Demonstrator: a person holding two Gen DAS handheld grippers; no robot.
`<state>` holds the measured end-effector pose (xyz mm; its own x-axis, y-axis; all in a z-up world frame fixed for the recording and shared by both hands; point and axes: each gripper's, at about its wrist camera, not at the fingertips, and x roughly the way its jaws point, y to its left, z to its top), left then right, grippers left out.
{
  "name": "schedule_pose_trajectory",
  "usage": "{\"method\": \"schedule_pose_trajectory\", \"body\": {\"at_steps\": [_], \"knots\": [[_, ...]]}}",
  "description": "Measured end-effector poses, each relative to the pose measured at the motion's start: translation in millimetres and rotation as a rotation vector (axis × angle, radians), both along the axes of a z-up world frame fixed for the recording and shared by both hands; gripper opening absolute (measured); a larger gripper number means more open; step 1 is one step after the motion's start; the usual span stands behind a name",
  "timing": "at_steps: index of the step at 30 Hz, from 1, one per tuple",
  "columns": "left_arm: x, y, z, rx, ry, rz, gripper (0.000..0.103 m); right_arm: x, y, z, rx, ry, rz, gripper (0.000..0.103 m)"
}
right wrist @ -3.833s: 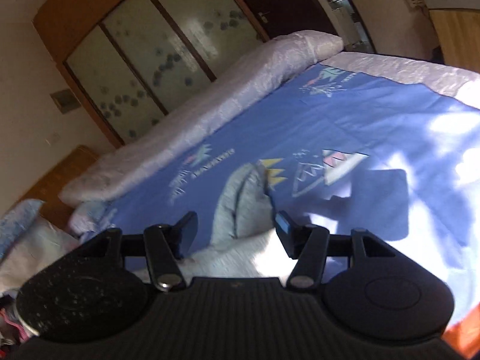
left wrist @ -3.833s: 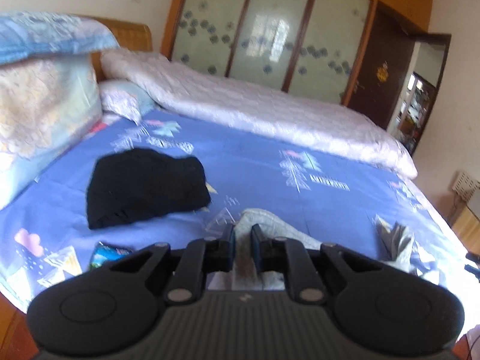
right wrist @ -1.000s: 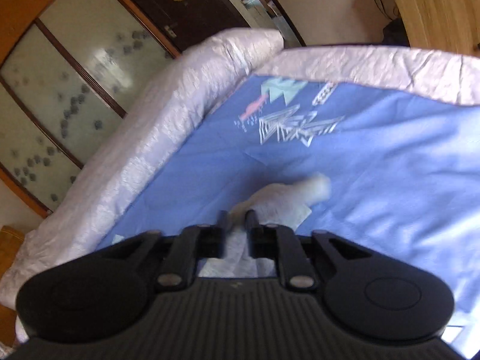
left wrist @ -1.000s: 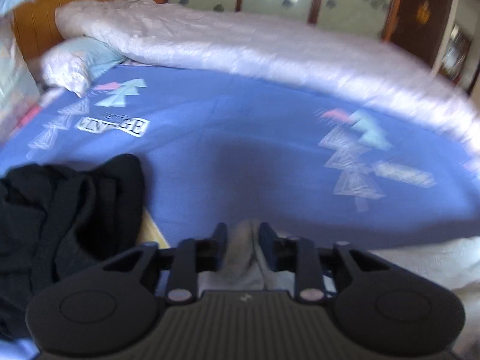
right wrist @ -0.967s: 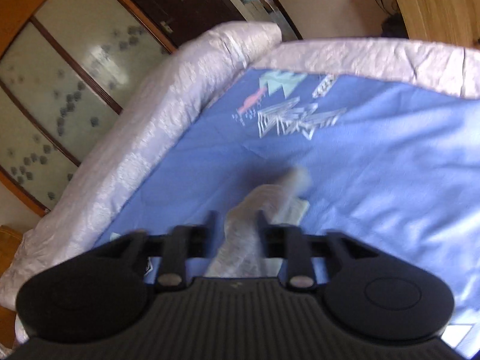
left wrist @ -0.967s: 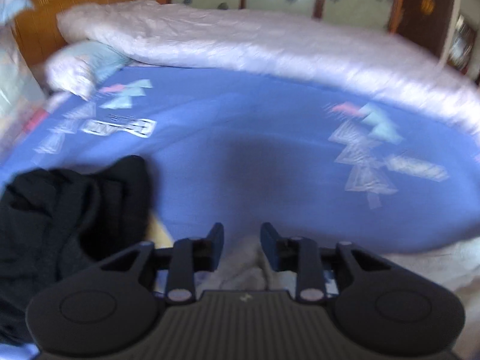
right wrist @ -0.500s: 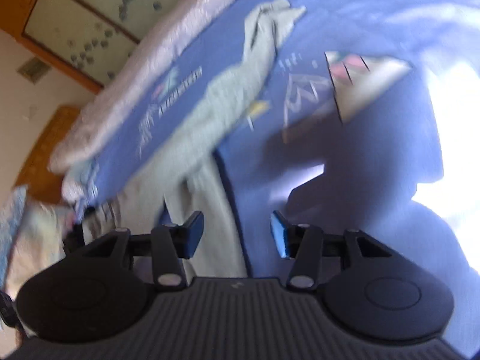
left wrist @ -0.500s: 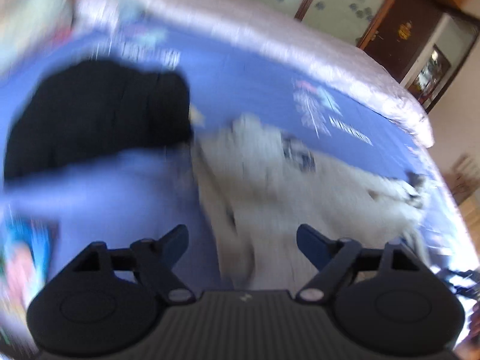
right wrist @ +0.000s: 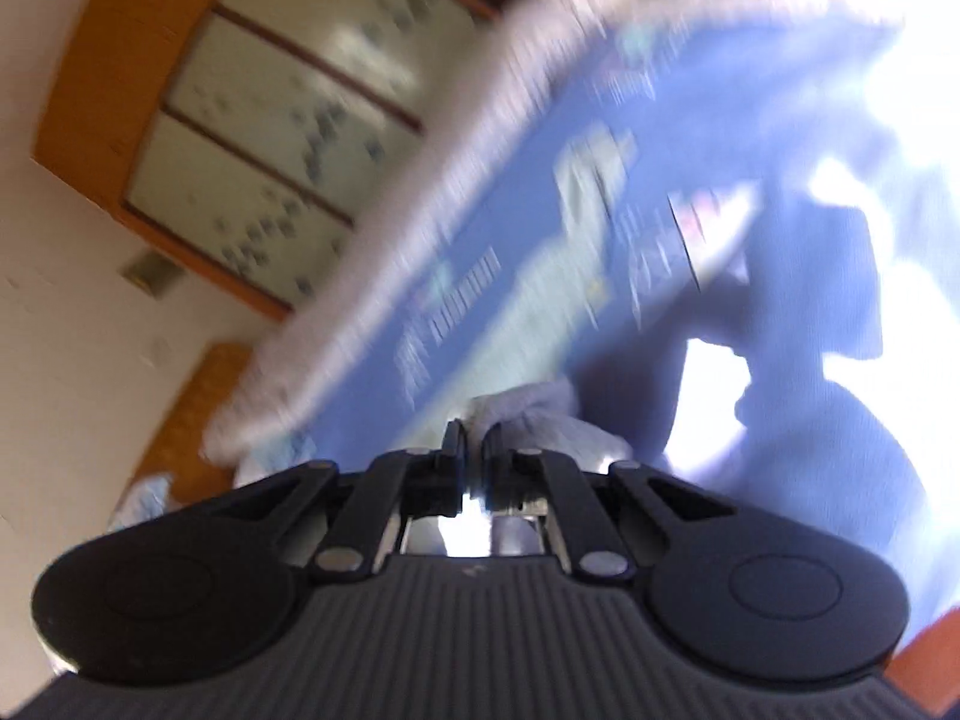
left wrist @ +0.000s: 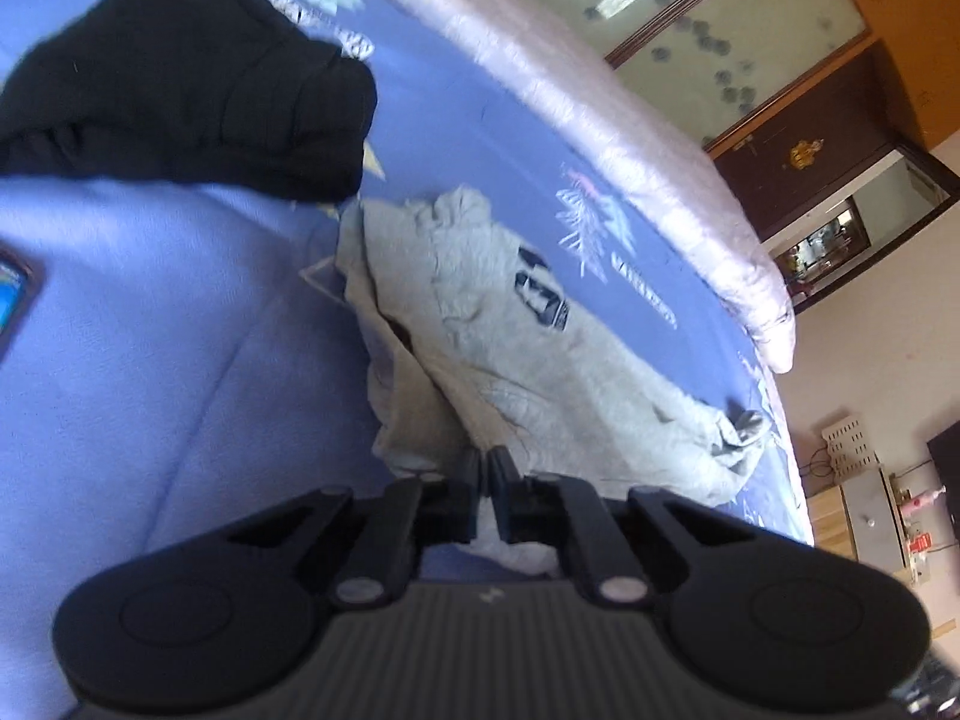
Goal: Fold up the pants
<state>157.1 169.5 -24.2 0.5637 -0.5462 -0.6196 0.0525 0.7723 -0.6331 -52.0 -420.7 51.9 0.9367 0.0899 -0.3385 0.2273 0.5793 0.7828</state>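
Note:
Grey pants (left wrist: pixel 540 348) with a dark patch lie spread and creased across the blue bedsheet (left wrist: pixel 150 360). My left gripper (left wrist: pixel 485 468) sits at their near edge, its jaws shut on a fold of the grey cloth, and pale cloth shows under the fingers. The right wrist view is badly blurred. There my right gripper (right wrist: pixel 471 438) is shut, with a pale bunch of the pants (right wrist: pixel 528 408) bulging at its fingertips. The rest of the garment trails away over the sheet.
A black garment (left wrist: pixel 180 84) lies bunched just beyond the pants' far end. A colourful flat packet (left wrist: pixel 12 300) pokes in at the left edge. A rolled white quilt (left wrist: pixel 600 120) runs along the bed's far side, below a glass-fronted wardrobe (left wrist: pixel 750 18).
Both grippers let go of the pants, swung wide open across the bed, then closed again on cloth. The left one now sits at the pants' near edge. The right view has tilted and blurred.

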Motion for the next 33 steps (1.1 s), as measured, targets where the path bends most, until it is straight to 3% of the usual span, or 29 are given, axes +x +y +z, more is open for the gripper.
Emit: {"method": "schedule_pose_trajectory", "body": {"at_steps": [2, 5, 6, 7, 8, 10, 11, 13, 17, 20, 23, 25, 26, 28, 29, 30, 31, 33], "knots": [[-4.3, 5.7, 3.5, -0.013, -0.012, 0.017, 0.006, 9.7, -4.6, 27.2, -0.075, -0.051, -0.052, 0.008], [-2.3, 10.5, -0.3, 0.028, 0.011, 0.077, 0.007, 49.4, -9.0, 33.5, -0.206, -0.002, -0.146, 0.019], [-0.7, 11.3, -3.1, 0.040, 0.023, 0.093, 0.011, 71.3, -10.2, 23.7, -0.249, 0.030, -0.150, 0.046], [-0.5, 13.1, -5.3, 0.037, 0.041, 0.103, 0.019, 85.3, -15.7, 12.3, -0.290, 0.071, -0.140, 0.059], [-0.6, 14.3, -7.6, 0.020, 0.058, 0.107, 0.025, 94.4, -21.5, -2.1, -0.334, 0.135, -0.152, 0.064], [-5.9, 18.4, -7.9, -0.012, 0.065, 0.106, 0.045, 101.2, -33.1, -29.6, -0.353, 0.251, -0.178, 0.059], [-9.7, 20.4, -7.0, -0.017, 0.061, 0.106, 0.050, 90.6, -39.0, -45.2, -0.302, 0.252, -0.192, 0.056], [-18.0, 23.4, -7.5, -0.025, 0.062, 0.111, 0.070, 54.7, -50.7, -66.4, -0.184, 0.219, -0.226, 0.056], [-24.4, 12.0, -16.2, -0.066, 0.078, 0.044, 0.075, -25.3, -56.4, -94.2, -0.090, 0.236, -0.293, 0.056], [-19.3, -9.6, -20.8, -0.028, 0.053, 0.003, 0.075, -69.3, -53.0, -112.5, -0.042, 0.273, -0.331, 0.056], [-8.3, -24.4, -27.9, -0.028, 0.059, -0.016, 0.062, -90.0, -57.2, -130.0, 0.048, 0.296, -0.370, 0.057], [-0.3, -31.3, -35.0, -0.023, 0.115, -0.030, 0.017, -89.2, -65.8, -140.4, 0.129, 0.264, -0.399, 0.057], [1.4, -31.8, -38.3, -0.026, 0.145, -0.036, 0.006, -86.8, -69.4, -142.2, 0.159, 0.243, -0.412, 0.057], [-1.5, -27.2, -38.1, -0.063, 0.171, -0.034, 0.002, -74.5, -76.3, -145.6, 0.184, 0.243, -0.446, 0.053], [-6.3, -22.8, -33.4, -0.077, 0.165, -0.030, 0.002, -69.2, -79.5, -146.4, 0.176, 0.259, -0.461, 0.037], [-11.7, -17.3, -25.5, -0.077, 0.153, -0.023, 0.002, -63.3, -83.1, -146.1, 0.154, 0.302, -0.470, 0.006], [-16.4, -10.8, -15.7, -0.074, 0.138, -0.012, 0.002, -60.1, -86.3, -145.8, 0.147, 0.323, -0.477, 0.006], [-26.9, 8.3, 7.1, -0.097, 0.107, 0.026, 0.002, -63.6, -93.0, -134.7, 0.140, 0.283, -0.497, 0.005]]}}
